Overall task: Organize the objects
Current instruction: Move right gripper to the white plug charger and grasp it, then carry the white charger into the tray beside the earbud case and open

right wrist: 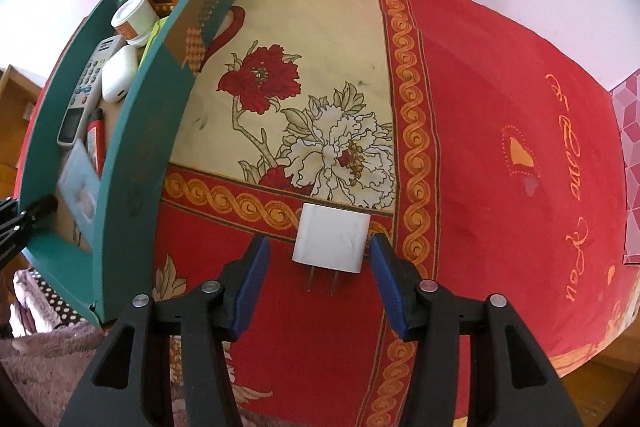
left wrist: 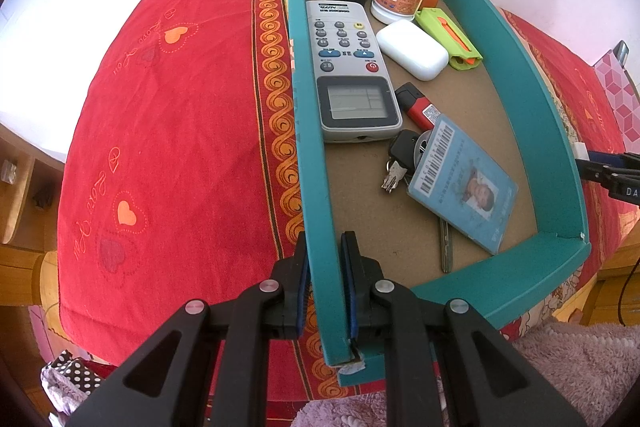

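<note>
Clamping the teal box (left wrist: pixel 316 211) wall, the left gripper (left wrist: pixel 325 247) is kept closed on it. The white plug adapter (right wrist: pixel 331 239) is flanked, untouched, between the right gripper's (right wrist: pixel 320 247) parted jaws on the tablecloth (right wrist: pixel 500 147).

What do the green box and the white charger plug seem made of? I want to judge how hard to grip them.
The green box looks like cardboard with a matte teal coating: its floor is bare brown board and one corner is frayed white. The white charger plug looks like smooth, slightly glossy hard plastic with two metal prongs, though its surface shows faint scuffs.
</note>
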### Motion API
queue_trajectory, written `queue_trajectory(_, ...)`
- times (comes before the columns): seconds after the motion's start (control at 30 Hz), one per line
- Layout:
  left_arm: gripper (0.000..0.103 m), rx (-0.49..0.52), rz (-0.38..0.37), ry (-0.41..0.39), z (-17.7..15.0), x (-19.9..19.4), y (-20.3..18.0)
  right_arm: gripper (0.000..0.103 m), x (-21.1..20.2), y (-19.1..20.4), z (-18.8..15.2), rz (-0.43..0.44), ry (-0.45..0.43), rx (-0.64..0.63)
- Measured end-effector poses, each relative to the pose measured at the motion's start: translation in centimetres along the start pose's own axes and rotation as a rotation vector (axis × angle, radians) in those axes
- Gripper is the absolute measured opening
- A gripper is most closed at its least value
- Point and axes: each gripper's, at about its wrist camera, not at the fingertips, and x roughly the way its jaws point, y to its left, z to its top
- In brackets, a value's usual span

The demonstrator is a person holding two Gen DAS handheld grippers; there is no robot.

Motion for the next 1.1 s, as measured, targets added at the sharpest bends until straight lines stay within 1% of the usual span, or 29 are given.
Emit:
queue_trajectory(0.07, 0.013, 0.0, 0.0, 0.0, 0.0, 0.0, 0.0, 0.053, 0.4, 0.0, 0.0, -0.006, 0.002, -0.001)
queue_trajectory(0.2, 0.013, 0.0, 0.0, 0.0, 0.0, 0.0, 0.0, 0.045, 1.2, 0.0, 0.1, -0.014, 0.011, 0.005)
queue_trajectory(0.3, 0.013, 0.001, 0.0, 0.0, 0.0, 0.0, 0.0, 0.038, 1.2, 0.0, -0.1, -0.029, -0.003, -0.004)
queue_trajectory(0.37, 0.013, 0.0, 0.0, -0.001, 0.0, 0.0, 0.0, 0.037, 1.3, -0.2, -0.2, -0.024, -0.008, 0.004)
queue_trajectory(0.6, 0.013, 0.001, 0.0, 0.0, 0.0, 0.0, 0.0, 0.037, 1.3, -1.1, -0.6, -0.013, -0.02, 0.013)
queue_trajectory(0.83, 0.013, 0.001, 0.0, 0.0, 0.0, 0.1, 0.0, 0.037, -1.1, -1.1, -0.3, 0.011, -0.071, 0.012)
queue_trajectory(0.97, 0.013, 0.003, 0.001, 0.001, 0.0, 0.1, 0.0, 0.037, -2.4, 0.1, 0.2, 0.047, -0.1, -0.019)
queue_trajectory(1.1, 0.013, 0.0, 0.0, -0.001, 0.0, 0.1, 0.0, 0.037, -3.8, 3.0, 1.0, 0.094, -0.136, -0.085)
